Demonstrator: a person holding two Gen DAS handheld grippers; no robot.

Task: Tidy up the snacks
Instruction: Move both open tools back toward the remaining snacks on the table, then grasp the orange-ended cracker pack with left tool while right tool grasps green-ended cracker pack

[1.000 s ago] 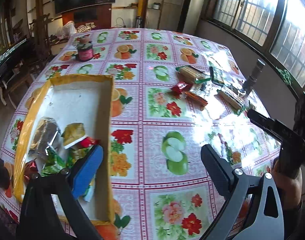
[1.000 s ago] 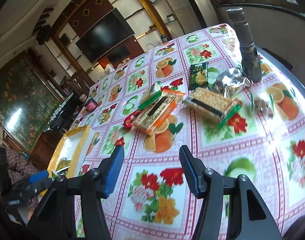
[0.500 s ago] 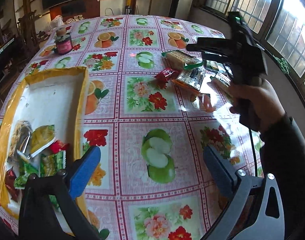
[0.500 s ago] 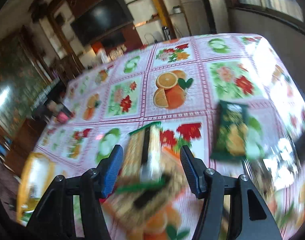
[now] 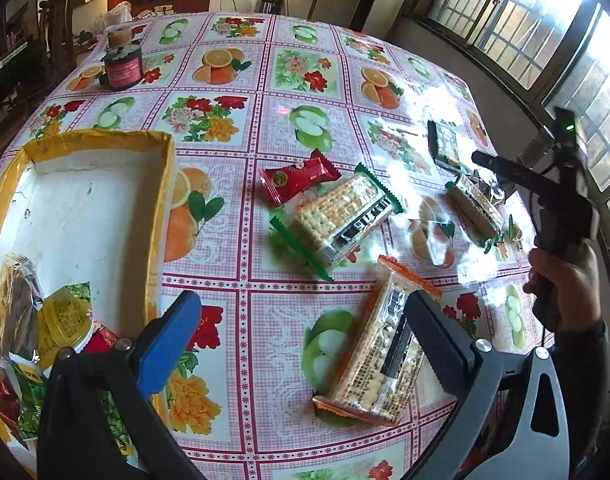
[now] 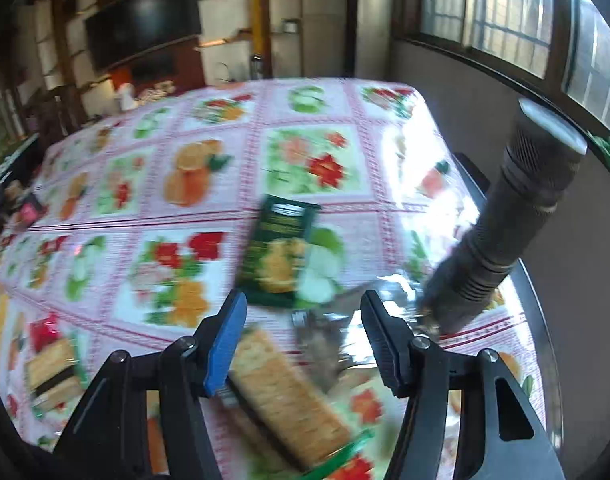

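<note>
Loose snack packets lie on the flowered surface (image 5: 241,288) to the right of the yellow-rimmed box (image 5: 161,216): a red packet (image 5: 297,176) nearest, touching a green-edged cracker pack (image 5: 341,216), and an orange-edged cracker pack (image 5: 377,360) closer in. The left gripper (image 5: 301,340) stands wide open, empty, above that orange-edged pack. The right gripper (image 6: 305,340), half open, grips nothing, over another cracker pack (image 6: 285,392) beside a dark green packet (image 6: 281,256) and a dark flashlight (image 6: 513,220).

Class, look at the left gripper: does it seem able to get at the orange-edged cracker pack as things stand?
Probably yes. The left gripper is open, and the orange-edged cracker pack lies flat on the tablecloth just ahead, partly under its right finger, with nothing on top of it.
</note>
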